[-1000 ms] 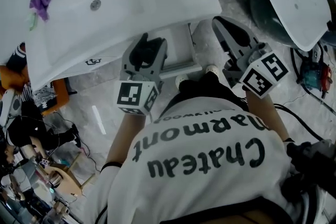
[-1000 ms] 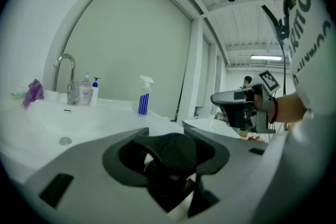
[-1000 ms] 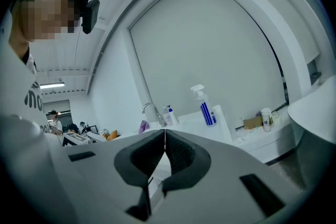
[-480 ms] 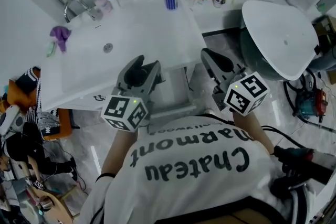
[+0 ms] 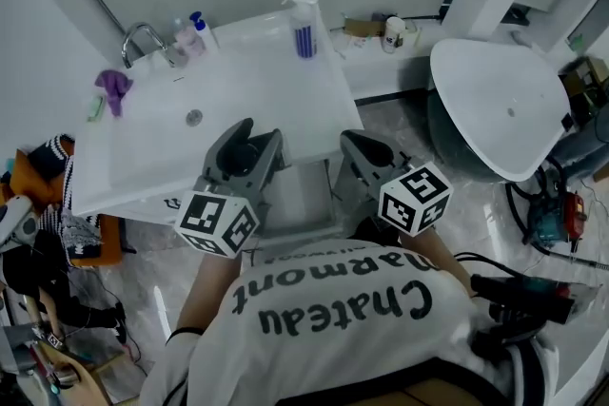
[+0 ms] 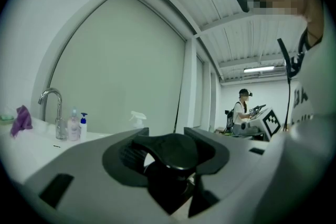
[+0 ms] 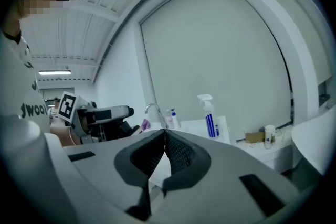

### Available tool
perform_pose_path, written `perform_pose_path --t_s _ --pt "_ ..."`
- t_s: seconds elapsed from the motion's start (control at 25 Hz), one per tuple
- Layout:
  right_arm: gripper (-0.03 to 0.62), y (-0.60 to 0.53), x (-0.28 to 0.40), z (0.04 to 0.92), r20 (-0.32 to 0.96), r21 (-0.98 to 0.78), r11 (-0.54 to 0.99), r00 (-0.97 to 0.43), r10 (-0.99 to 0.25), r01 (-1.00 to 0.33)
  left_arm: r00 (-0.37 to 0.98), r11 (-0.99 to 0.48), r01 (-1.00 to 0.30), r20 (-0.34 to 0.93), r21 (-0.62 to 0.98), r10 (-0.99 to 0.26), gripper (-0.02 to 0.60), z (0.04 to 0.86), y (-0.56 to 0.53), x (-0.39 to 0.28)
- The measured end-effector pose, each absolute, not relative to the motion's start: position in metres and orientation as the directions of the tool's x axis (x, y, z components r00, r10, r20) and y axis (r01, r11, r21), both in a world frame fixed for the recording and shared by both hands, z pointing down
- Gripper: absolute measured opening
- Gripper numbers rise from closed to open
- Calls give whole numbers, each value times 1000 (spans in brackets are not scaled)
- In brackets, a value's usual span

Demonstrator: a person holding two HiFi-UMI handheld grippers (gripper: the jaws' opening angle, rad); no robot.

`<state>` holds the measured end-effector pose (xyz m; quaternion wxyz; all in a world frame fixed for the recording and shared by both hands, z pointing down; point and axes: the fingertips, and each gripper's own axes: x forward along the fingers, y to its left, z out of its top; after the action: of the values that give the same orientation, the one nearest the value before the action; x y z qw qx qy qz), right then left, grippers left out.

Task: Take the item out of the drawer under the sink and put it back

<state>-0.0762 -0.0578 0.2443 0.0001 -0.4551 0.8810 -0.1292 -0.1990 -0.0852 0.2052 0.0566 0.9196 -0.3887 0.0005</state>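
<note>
My left gripper (image 5: 251, 140) is level with the front edge of the white sink (image 5: 238, 81), shut on a round black item (image 5: 239, 154). In the left gripper view that black item (image 6: 176, 152) fills the gap between the two grey jaws of the left gripper (image 6: 166, 134), which points level across the sink top. My right gripper (image 5: 355, 142) hangs to the right of the sink with its jaws closed together and nothing in them; in its own view the right gripper (image 7: 165, 137) shows its pads touching. Between both grippers, a white drawer (image 5: 300, 197) juts out under the sink.
On the sink's back edge stand a spray bottle (image 5: 303, 19), soap bottles (image 5: 190, 33) and a tap (image 5: 138, 38); a purple cloth (image 5: 116, 86) lies at its left. A large white tub (image 5: 495, 105) sits at the right, with tools (image 5: 552, 214) on the floor. Another person (image 6: 242, 110) stands far off.
Both grippers have risen, the left one more, still carrying the black item up to the sink's rim. The head view has lifted, so the whole sink and wall now show.
</note>
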Motion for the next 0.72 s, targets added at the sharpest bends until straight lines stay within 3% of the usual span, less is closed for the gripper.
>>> perform_pose_path --t_s 0.2,0.72 --pt "11 -60 -79 211 -26 -160 700 -706 -708 -696 672 -669 -736 -9 99 -741 212 191 -85 -186" --pt "11 -128 -13 225 106 -76 791 -794 -599 -607 469 -466 -874 -9 135 -883 212 187 -119 -146"
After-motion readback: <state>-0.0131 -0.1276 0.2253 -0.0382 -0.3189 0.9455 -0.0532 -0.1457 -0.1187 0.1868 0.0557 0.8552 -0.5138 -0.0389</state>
